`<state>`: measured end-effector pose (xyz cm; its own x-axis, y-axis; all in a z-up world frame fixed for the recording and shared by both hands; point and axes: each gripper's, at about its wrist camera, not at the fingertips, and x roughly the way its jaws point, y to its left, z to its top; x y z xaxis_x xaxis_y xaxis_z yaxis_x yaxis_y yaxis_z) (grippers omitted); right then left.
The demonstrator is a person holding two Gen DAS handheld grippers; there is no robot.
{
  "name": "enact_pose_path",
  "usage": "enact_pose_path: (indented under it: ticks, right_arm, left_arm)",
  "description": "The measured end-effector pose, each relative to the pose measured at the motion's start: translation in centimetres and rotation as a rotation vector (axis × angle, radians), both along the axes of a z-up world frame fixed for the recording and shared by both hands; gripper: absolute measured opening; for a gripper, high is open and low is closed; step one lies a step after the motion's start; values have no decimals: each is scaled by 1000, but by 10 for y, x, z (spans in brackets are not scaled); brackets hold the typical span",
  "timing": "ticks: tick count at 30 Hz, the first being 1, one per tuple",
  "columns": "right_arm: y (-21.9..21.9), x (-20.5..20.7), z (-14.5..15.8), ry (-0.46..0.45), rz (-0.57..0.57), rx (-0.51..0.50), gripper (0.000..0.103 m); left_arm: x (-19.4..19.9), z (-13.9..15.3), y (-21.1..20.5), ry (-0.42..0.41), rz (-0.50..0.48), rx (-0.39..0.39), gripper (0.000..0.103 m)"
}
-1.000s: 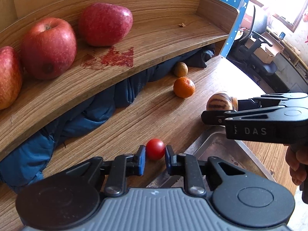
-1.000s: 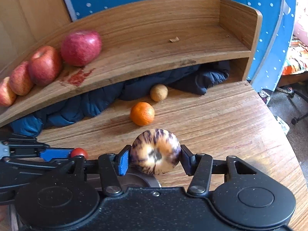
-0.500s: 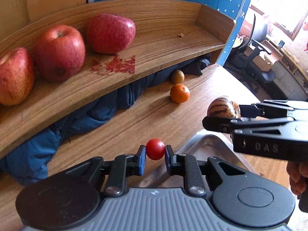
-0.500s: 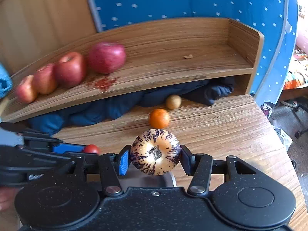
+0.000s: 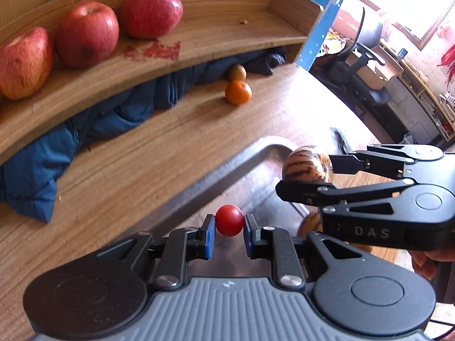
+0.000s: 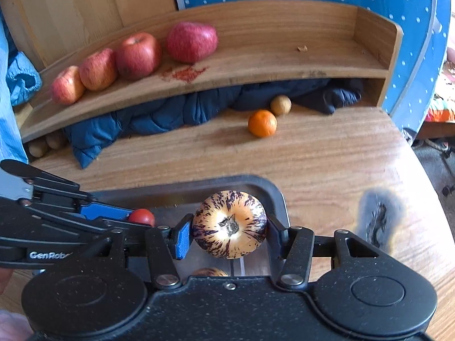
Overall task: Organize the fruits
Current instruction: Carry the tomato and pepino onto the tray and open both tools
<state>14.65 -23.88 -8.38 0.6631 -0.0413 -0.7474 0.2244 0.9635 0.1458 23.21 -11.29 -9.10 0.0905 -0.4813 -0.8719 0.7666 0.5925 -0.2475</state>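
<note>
Metal tray point(image 6: 280, 199) rim beneath both grippers, left fingers point(image 5: 209, 234) clamping cherry tomato point(image 5: 229, 220), right fingers point(image 6: 182, 238) clamping striped fruit point(image 6: 229, 224)

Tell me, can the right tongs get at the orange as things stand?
Probably not yet: the right tongs are shut on the striped fruit. The path to the orange across the table looks free.

Wooden table point(image 6: 327, 156) bears tray point(image 6: 280, 196), orange point(image 6: 262, 123), jacket point(image 6: 159, 116).
</note>
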Motion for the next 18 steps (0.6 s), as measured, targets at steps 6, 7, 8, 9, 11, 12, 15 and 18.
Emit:
enact_pose_path:
  ticks: [6, 7, 8, 9, 11, 12, 15, 18]
  right_arm:
    - [-2, -7, -5, 10, -30, 24, 55]
    - [-3, -7, -5, 9, -33, 24, 55]
    - [-4, -8, -5, 5, -35, 29, 55]
    - [-4, -9, -5, 2, -36, 32, 55]
    - [-3, -10, -5, -6, -37, 28, 55]
    - [-3, -11, -5, -10, -37, 27, 56]
    - [-1, -20, -2, -33, -39, 27, 57]
    - [1, -34, 3, -57, -42, 21, 60]
  left_arm:
    - [-6, -5, 1, 26, 4, 24, 23]
    - [-7, -6, 0, 23, 5, 29, 23]
    - [-9, -6, 0, 19, 4, 34, 24]
    - [-9, -7, -1, 16, 2, 40, 24]
    - [-11, -9, -3, 12, 1, 52, 25]
    - [-12, -10, -4, 8, 2, 59, 26]
    - [-16, -9, -6, -6, 4, 68, 34]
    - [-24, -5, -5, -29, 15, 75, 44]
